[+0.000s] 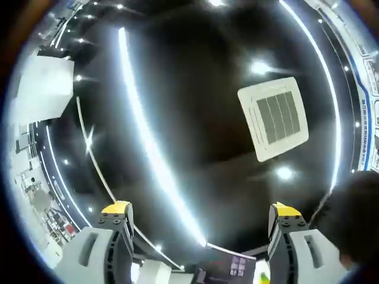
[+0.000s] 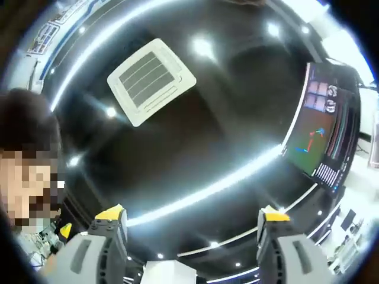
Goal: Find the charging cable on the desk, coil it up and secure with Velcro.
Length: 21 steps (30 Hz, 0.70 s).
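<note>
While aimed ceilingward, both claws (image 1: 200, 219) (image 2: 190, 223) agape.

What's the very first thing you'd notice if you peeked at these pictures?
Both cameras point up at a dark ceiling, so the long glowing light strips jump out first, sweeping across it. Next comes the square white ceiling vent near the middle, and a big screen at the right edge of the right gripper view.

I am looking for words and numbers, and I am not finding any I can read. The big screen (image 2: 323, 127) in the right gripper view is showing coloured lines and tiny rows too small to read. The wall signs (image 1: 368, 112) in the left gripper view are looking blurry too.
</note>
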{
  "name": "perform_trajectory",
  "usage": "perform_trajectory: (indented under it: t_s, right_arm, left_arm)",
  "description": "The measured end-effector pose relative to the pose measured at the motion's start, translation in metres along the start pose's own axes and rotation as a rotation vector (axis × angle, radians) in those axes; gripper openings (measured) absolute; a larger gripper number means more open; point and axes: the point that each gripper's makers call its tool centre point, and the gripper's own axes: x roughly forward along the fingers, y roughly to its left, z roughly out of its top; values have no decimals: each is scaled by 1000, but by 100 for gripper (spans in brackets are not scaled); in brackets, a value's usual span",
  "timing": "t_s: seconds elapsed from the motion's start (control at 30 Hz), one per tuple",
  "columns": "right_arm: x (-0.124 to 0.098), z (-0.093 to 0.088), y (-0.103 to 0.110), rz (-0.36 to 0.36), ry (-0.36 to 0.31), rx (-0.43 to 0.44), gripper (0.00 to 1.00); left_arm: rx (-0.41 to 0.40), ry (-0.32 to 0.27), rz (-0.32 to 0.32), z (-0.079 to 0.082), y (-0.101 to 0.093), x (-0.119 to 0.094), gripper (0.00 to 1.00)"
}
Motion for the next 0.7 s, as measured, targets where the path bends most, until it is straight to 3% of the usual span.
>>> perform_trajectory:
  t_s: [0.07,0.13,0.27,0.3,0.33,0.4,0.43,0.5,0.53,0.6,0.7]
  right_arm:
    - [1,-8,3,19,44,-25,94]
    - [2,-19,4,12,94,-59,94]
    - [-2,-45,-1,-32,234,-151,95]
    - [-4,-55,-1,-32,291,-180,95]
    - [-4,-58,0,-26,302,-185,95]
    - [-8,-80,13,74,421,-229,95]
    - [-13,-93,16,95,494,-243,95]
    - [-24,-116,21,136,628,-290,95]
    - [-27,-123,22,144,665,-294,95]
    - [-30,-131,23,150,700,-286,94]
    - [-30,-133,21,155,707,-270,95]
  left_arm:
    - [87,90,2,-16,4,-2,94]
    - [184,222,77,-37,20,-8,93]
    - [426,466,155,-71,43,-22,94]
    - [486,583,202,-87,53,-32,94]
    - [519,651,215,-95,57,-37,94]
    - [627,794,212,-112,65,-50,94]
    - [652,844,226,-116,68,-55,94]
    - [740,999,262,-124,82,-69,94]
    - [780,1061,273,-127,87,-75,94]
    - [835,1122,280,-132,90,-80,94]
    - [847,1134,269,-134,87,-80,94]
